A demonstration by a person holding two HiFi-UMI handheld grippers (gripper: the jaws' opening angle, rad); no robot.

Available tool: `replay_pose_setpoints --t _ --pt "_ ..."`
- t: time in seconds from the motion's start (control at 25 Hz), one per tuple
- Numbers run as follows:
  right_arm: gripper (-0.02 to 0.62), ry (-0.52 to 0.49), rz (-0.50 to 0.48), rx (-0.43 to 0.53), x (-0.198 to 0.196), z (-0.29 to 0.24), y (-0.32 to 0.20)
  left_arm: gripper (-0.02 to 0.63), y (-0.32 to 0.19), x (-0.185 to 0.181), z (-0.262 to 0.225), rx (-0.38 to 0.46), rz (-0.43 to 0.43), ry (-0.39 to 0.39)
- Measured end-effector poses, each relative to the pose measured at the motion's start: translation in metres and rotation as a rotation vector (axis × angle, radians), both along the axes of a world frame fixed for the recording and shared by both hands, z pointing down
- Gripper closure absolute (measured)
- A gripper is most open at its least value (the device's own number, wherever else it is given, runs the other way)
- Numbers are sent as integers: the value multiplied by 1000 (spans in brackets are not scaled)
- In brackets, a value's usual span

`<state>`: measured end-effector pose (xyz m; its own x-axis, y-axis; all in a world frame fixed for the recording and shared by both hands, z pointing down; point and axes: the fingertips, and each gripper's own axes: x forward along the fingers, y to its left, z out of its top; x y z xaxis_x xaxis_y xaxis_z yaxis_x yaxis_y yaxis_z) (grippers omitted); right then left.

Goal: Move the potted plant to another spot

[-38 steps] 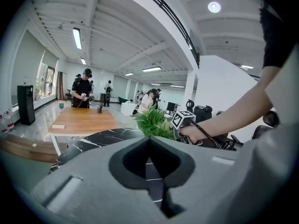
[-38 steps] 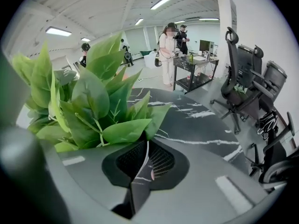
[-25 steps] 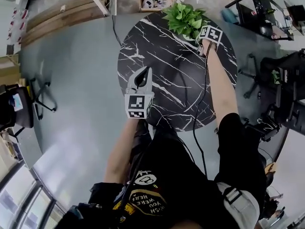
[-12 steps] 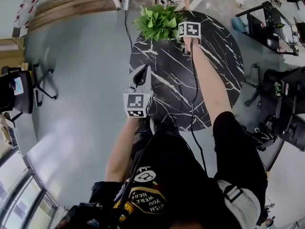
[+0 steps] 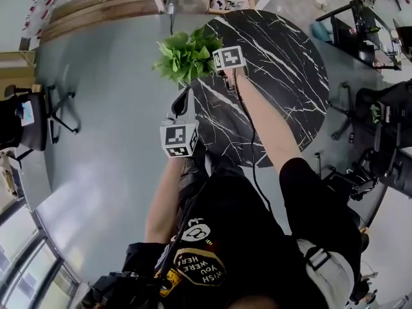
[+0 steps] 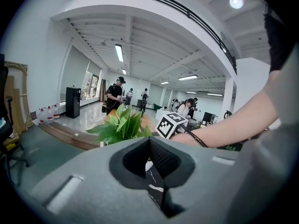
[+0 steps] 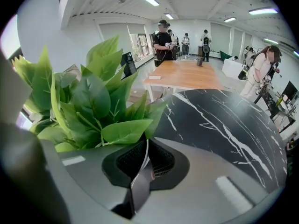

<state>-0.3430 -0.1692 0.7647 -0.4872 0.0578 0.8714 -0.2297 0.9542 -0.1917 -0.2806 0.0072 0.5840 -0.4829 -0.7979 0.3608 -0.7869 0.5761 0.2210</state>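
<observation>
Far left: left claw [image 6: 150,146], pads together, empty, held idle beside the work. Centre: green leafy potted plant [image 5: 185,56] at the left rim of the round black white-veined marble bench [image 5: 283,63], borne by right claw [image 7: 145,157], pinched on its thin white pot rim for carrying.

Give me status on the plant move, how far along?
Done: the right gripper is shut on the potted plant, pinching its white rim. In hand: the plant is held at the left edge of the table, leaves over the floor. Left: set it down somewhere new and release. The left gripper is shut and empty.
</observation>
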Motion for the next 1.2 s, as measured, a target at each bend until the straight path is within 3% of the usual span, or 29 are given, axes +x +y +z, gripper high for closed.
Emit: replay_pose_setpoints --t 0.32,0.64,0.88,1.0,1.2 --pt "568 -47 -2 2 21 -1 28 601 13 16 0 1 -4 -6" --pt "494 -137 56 -20 34 -4 21 601 15 21 0 2 -7 -1" --pt "440 -162 48 -16 37 -11 19 601 8 27 2 -11 12 7" --pt "382 -196 67 -45 44 -16 16 601 2 34 2 -15 35 3" --pt "388 -230 92 -49 63 -32 12 601 0 39 -3 -12 49 3"
